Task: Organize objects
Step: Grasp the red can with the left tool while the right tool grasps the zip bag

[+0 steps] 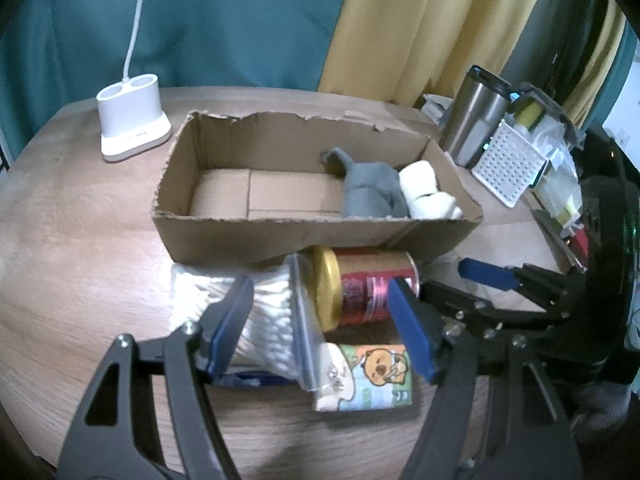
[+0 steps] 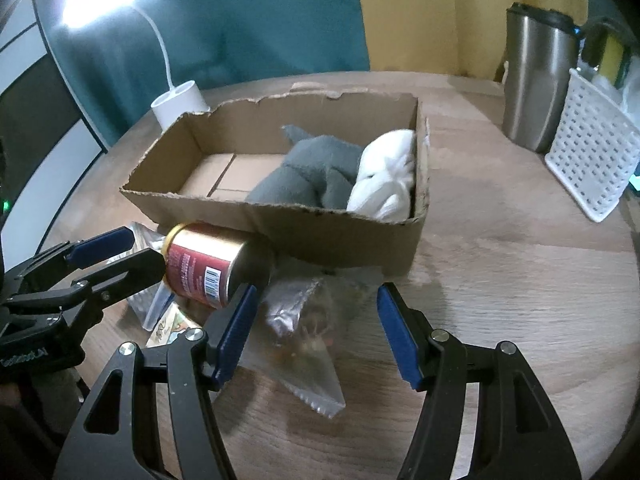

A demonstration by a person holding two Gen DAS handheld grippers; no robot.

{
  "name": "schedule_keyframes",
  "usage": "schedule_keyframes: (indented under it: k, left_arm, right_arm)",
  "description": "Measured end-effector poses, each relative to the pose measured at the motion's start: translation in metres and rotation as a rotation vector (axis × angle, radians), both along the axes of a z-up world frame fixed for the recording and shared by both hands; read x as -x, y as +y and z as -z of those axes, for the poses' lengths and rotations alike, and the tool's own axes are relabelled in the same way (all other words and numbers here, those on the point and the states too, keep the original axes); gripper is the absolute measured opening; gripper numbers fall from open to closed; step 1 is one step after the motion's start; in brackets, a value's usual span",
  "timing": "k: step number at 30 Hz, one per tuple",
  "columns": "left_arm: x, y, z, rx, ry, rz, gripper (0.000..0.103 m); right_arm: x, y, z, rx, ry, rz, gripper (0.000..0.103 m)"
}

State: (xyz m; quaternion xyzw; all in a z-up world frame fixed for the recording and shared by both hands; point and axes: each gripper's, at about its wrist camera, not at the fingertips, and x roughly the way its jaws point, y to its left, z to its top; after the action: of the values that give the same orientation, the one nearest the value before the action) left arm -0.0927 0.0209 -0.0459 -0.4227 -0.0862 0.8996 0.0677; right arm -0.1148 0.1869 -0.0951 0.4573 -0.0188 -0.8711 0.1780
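Getting only part of the way through the tidying, by the look of it. Lying in the right end of the cardboard box (image 1: 280, 236): a grey cloth (image 1: 368, 188) and some white rolls (image 1: 424, 188), touching each other. Sitting bare: the left half of the box floor.

Waiting outside on the table (image 1: 80, 240), bunched up by the near wall of the box: four things not yet put away. Lying on its side, right up against that wall: a red can (image 1: 372, 288) with a gold lid. Lying just left of the can: a clear bag of white cotton sticks (image 1: 268, 320). Lying nearer than the can: a small packet with a cartoon bear (image 1: 372, 380) on it. Lying just right of the can: a crinkly clear bag (image 2: 304, 320) with something brown inside.

Hanging over the can and the bag of sticks, jaws partly apart and pinching nothing: the left gripper (image 1: 320, 292). Hanging over the crinkly bag, jaws also partly apart and holding nothing: the right gripper (image 2: 316, 292). Pointing down at the little heap, both of them, side by side.

Standing well apart from the heap and likely needing no move: a white charger stand (image 1: 132, 124) at the far left, a steel mug (image 1: 472, 116) and a white basket (image 1: 508, 164) at the far right.

Probably coming next: closing on one thing each and lifting it over the near wall into the bare left half.
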Motion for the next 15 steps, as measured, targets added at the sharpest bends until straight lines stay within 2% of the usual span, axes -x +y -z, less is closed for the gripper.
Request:
schedule_keyframes:
  k: [9, 10, 11, 12, 15]
  left_arm:
    - [0.006, 0.015, 0.006, 0.022, -0.019, 0.016, 0.071]
    - [0.006, 0.017, 0.006, 0.023, -0.020, 0.018, 0.073]
    - [0.007, 0.019, 0.006, 0.019, -0.022, 0.022, 0.084]
    - [0.008, 0.019, 0.006, 0.010, -0.021, 0.025, 0.090]
    - [0.010, 0.025, 0.007, 0.011, -0.026, 0.037, 0.090]
  right_arm:
    - [0.001, 0.006, 0.019, -0.004, -0.046, -0.005, 0.065]
    - [0.000, 0.009, 0.020, 0.000, -0.049, -0.005, 0.062]
    - [-0.001, 0.011, 0.020, 0.002, -0.045, -0.005, 0.060]
    - [-0.002, 0.013, 0.020, 0.001, -0.045, -0.006, 0.056]
    - [-0.003, 0.018, 0.020, 0.005, -0.042, -0.007, 0.056]
